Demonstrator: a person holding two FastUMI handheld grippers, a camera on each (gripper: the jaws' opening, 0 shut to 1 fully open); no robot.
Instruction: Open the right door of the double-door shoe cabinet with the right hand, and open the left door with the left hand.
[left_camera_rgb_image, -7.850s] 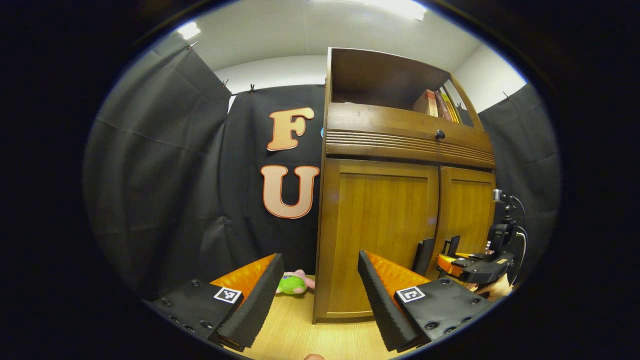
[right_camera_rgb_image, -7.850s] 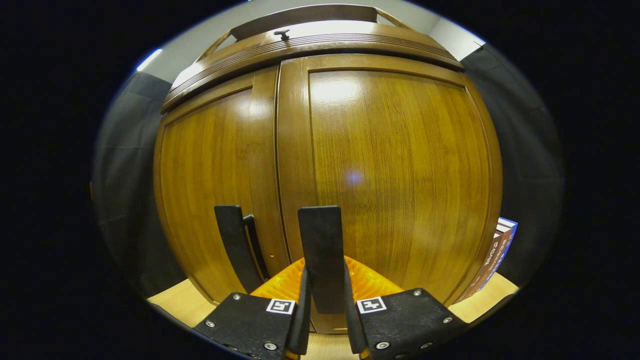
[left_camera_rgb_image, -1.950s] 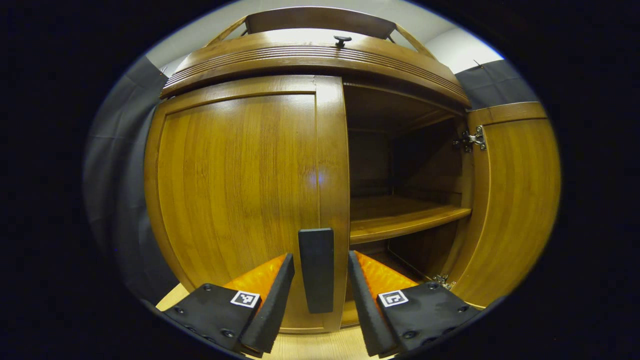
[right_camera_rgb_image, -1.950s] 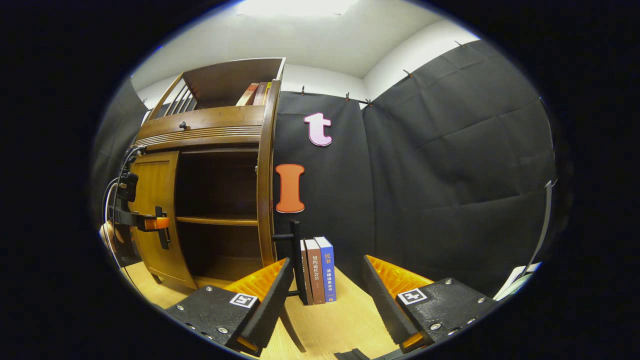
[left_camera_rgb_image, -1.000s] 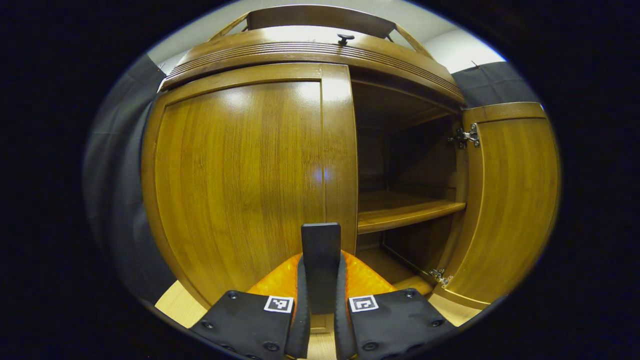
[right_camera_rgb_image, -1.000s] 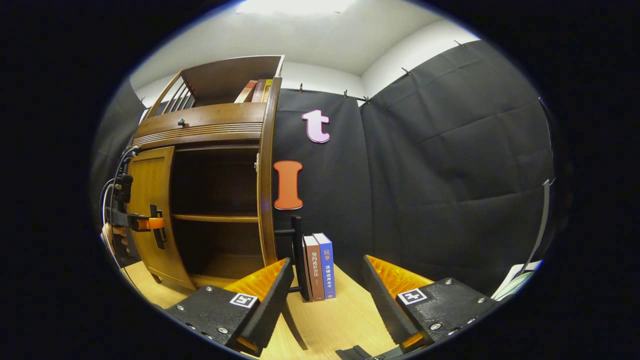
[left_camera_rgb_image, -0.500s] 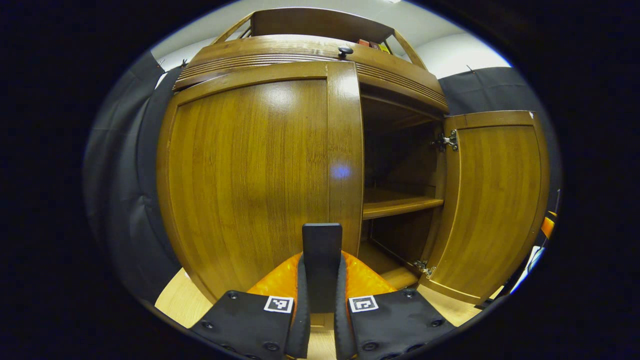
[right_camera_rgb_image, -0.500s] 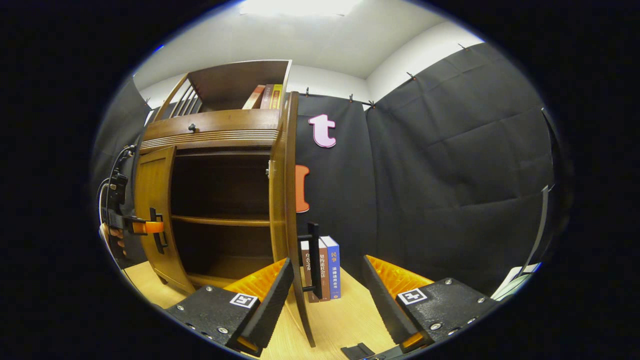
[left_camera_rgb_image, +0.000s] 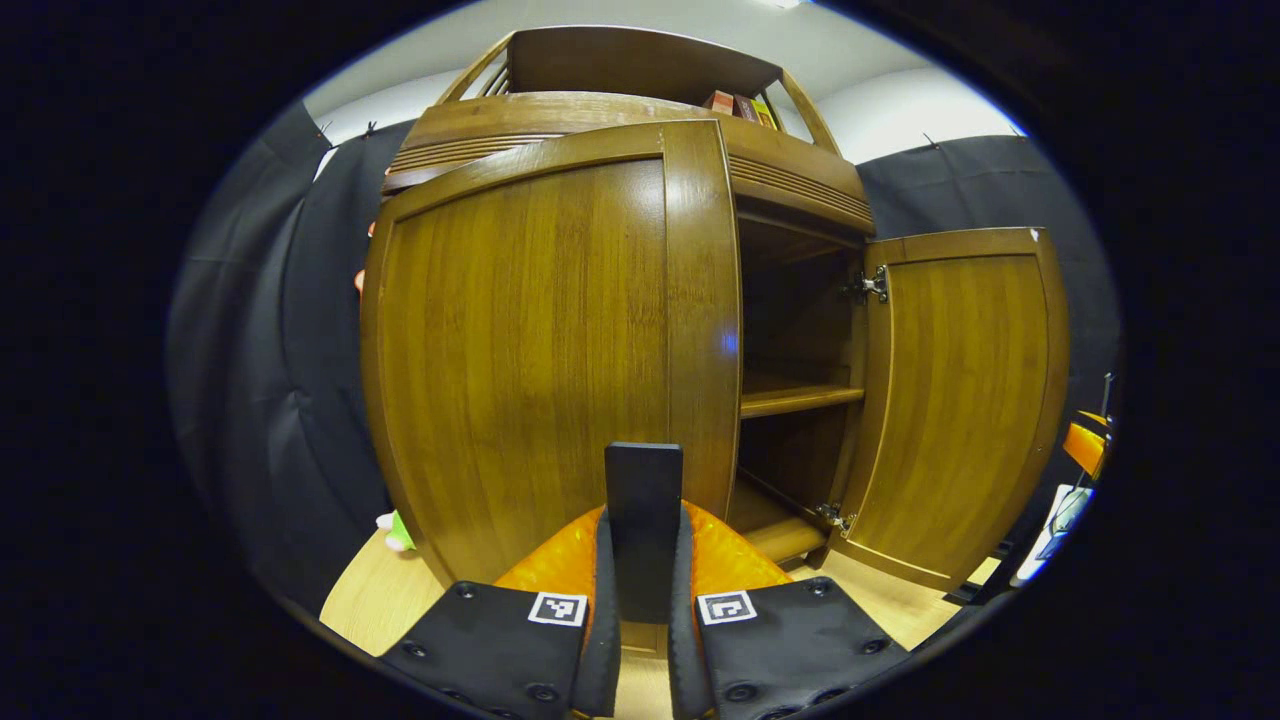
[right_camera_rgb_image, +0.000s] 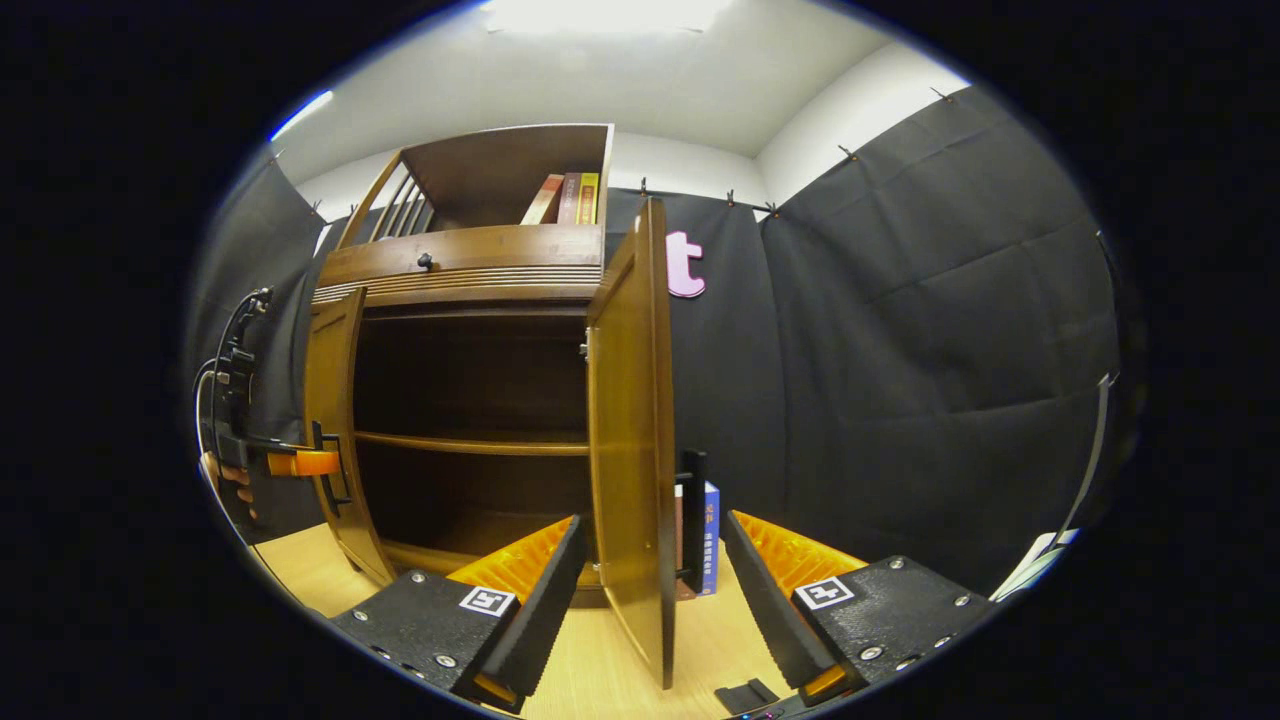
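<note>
Both doors stand ajar above the pale worktop (right_camera_rgb_image: 620, 690): left tool (left_camera_rgb_image: 643, 600) clamps the left door's handle (left_camera_rgb_image: 643, 530), right tool (right_camera_rgb_image: 650, 590) gapes empty.

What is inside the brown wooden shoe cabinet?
Inside the brown wooden shoe cabinet I see one bare wooden shelf and a dark interior. The half-open left door covers part.

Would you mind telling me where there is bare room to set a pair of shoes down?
The cabinet's middle shelf and its floor look bare. The tabletop left of the left door is open. Behind the right door, books crowd the tabletop.
</note>
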